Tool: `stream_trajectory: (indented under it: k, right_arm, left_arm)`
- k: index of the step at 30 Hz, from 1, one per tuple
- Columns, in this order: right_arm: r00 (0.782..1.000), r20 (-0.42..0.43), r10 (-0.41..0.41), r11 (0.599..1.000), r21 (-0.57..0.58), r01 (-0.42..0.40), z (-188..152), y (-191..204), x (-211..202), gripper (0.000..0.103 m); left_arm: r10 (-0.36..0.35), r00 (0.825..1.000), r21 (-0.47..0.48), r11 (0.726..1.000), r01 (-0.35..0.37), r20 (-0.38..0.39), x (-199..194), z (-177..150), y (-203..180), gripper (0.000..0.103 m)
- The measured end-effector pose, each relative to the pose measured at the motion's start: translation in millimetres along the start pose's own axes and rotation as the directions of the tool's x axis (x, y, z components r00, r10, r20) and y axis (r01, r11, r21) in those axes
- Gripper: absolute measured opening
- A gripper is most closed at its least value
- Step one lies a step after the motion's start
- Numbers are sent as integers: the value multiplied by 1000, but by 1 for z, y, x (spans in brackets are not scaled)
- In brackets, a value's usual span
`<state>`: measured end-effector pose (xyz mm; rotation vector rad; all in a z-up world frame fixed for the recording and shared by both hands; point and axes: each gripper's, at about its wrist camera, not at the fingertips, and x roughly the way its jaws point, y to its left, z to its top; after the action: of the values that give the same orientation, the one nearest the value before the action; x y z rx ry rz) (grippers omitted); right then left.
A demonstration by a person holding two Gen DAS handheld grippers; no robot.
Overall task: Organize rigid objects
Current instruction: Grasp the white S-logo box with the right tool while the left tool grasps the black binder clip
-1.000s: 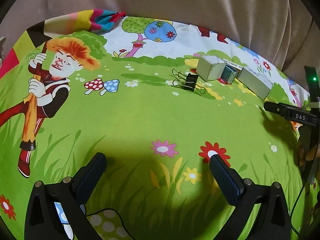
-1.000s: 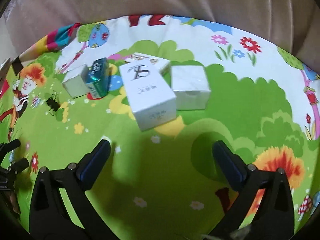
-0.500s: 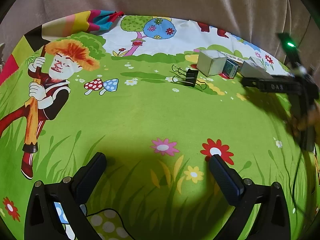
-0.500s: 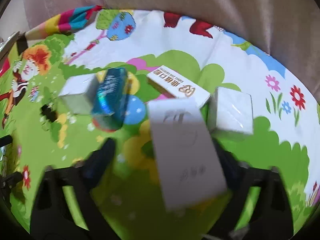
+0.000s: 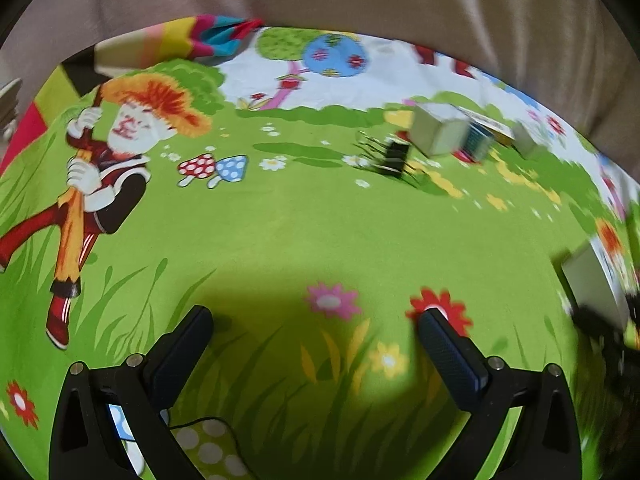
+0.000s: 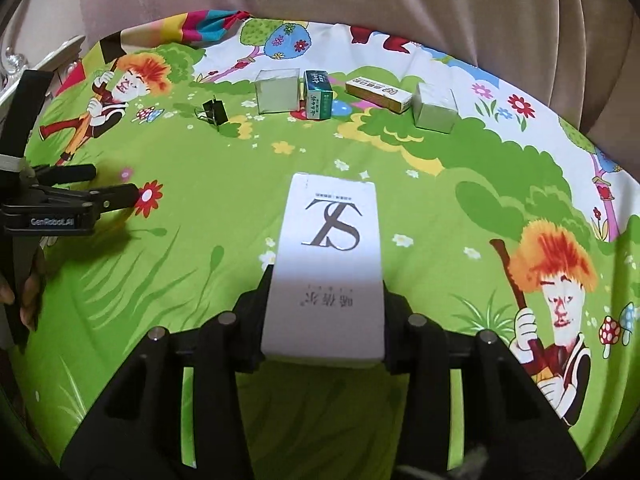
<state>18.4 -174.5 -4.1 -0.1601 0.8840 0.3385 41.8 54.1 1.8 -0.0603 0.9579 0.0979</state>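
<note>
Now right tongs (image 6: 324, 312), jaws just closing, clamp white carton (image 6: 330, 264) by near end, clear of cartoon-print desk (image 6: 400, 152). Carry level toward box row (image 6: 356, 98) ahead; avoid tilt. Left tongs (image 5: 316, 344) gape empty, binder clip (image 5: 394, 156) far ahead.

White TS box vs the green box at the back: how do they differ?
The white TS box is clamped in the right claw, off the cloth; the green box stands free in the far row. The white TS box looks bigger and flatter, with a large grey logo; the green box is narrower. Both are rigid printed cartons.
</note>
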Motion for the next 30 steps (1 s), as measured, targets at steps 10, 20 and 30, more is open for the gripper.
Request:
stream_trajectory:
  k: [10,20,30]
  right_arm:
    - [1000,1,7,1000,10,-7,0,-3,0,48]
    - [1000,2,15,1000,20,-15,-1,-4,-1,48]
    - [1000,3,5,1000,9,-5,0,-3,0,48]
  left_arm:
    - [22,999,-19,1000,-22,-35,64,88,-56,103]
    - [-173,984,150,974,167,31,5,22,-46,42]
    - [-190,980,170,970,176,67,-28,-26,-24,43]
